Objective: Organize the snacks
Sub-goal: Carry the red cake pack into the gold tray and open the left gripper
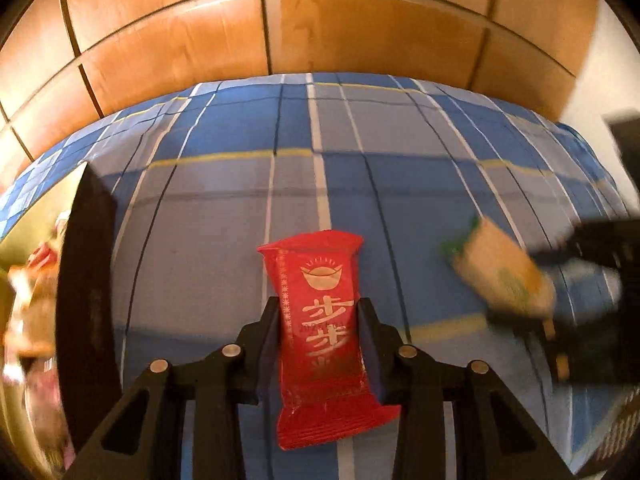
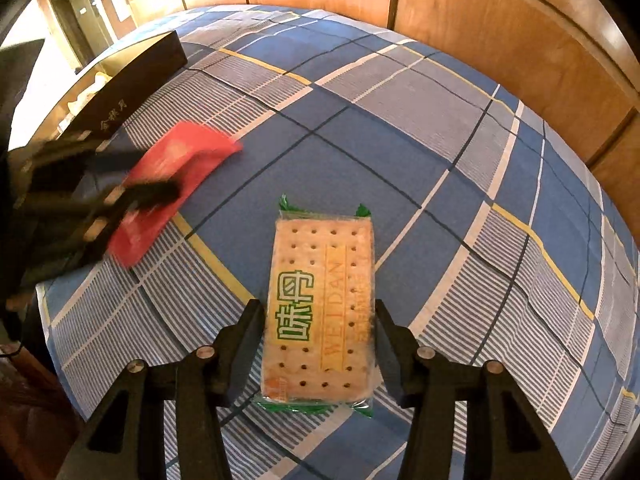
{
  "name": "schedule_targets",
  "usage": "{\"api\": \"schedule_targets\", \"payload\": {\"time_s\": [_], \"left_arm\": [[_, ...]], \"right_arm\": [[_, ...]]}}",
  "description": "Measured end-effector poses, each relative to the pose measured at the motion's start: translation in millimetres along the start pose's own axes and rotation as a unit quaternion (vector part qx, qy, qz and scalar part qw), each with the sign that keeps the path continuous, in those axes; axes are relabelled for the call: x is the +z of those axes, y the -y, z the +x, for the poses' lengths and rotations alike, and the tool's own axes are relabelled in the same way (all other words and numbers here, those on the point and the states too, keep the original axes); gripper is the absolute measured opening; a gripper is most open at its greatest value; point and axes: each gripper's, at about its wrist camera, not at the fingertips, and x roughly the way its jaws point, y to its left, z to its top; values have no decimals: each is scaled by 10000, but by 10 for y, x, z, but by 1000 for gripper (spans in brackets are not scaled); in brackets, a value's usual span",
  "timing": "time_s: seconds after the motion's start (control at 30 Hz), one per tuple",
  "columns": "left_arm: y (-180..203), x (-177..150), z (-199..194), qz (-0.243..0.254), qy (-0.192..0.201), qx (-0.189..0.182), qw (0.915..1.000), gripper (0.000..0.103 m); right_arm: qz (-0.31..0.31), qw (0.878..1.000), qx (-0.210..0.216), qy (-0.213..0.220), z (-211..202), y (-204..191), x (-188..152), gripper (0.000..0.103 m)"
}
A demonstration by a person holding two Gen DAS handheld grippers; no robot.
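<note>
My left gripper point(image 1: 319, 306) is shut on a red snack packet point(image 1: 324, 332) with white Chinese characters and holds it above the blue plaid cloth point(image 1: 224, 208). My right gripper point(image 2: 320, 308) is shut on a cracker packet point(image 2: 322, 308) with green lettering and green ends, also held above the cloth. The cracker packet and right gripper show blurred in the left wrist view point(image 1: 508, 276). The red packet and left gripper show blurred in the right wrist view point(image 2: 176, 184). A dark box point(image 1: 86, 280) with several snacks inside stands at the left; it also shows in the right wrist view point(image 2: 132, 80).
The blue plaid cloth point(image 2: 400, 128) covers the whole table. Wooden wall panels point(image 1: 320, 24) stand close behind the table. The cloth's front left edge point(image 2: 60, 344) drops off to a dark floor.
</note>
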Motion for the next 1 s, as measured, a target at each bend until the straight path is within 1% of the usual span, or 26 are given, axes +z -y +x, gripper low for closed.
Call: {"api": "schedule_targets", "payload": {"time_s": [0.07, 0.13, 0.23, 0.37, 0.47, 0.57, 0.6, 0.67, 0.83, 1.0], "left_arm": [[25, -161, -87, 43, 84, 9, 10000, 37], [25, -294, -139, 63, 172, -11, 9998, 38], [37, -389, -149, 71, 370, 37, 9993, 39], [41, -396, -124, 90, 501, 78, 9987, 40], [20, -377, -142, 43, 466, 7, 9989, 38], [-39, -359, -169, -44, 388, -44, 9992, 37], [-56, -355, -204, -85, 385, -48, 9992, 37], [-79, -332, -325, -146, 511, -62, 9986, 37], [-154, -225, -675, -325, 814, 71, 9961, 37], [-217, -183, -912, -496, 944, 120, 9942, 37]], "right_arm": [[4, 10000, -51, 33, -1, -17, -23, 53], [-13, 9999, -104, 96, -7, -62, -55, 48], [-15, 9996, -194, 195, -18, -120, -86, 48], [100, 9994, -194, 287, -21, -122, -120, 48], [207, 9992, -38, 327, -36, -75, -134, 48], [115, 9990, -53, 424, -56, -82, -142, 48], [76, 9988, -79, 469, -59, -89, -154, 48], [16, 9985, -124, 525, -59, -103, -166, 48], [-75, 9979, -215, 605, -51, -134, -165, 48], [-114, 9975, -265, 647, -30, -145, -149, 48]]}}
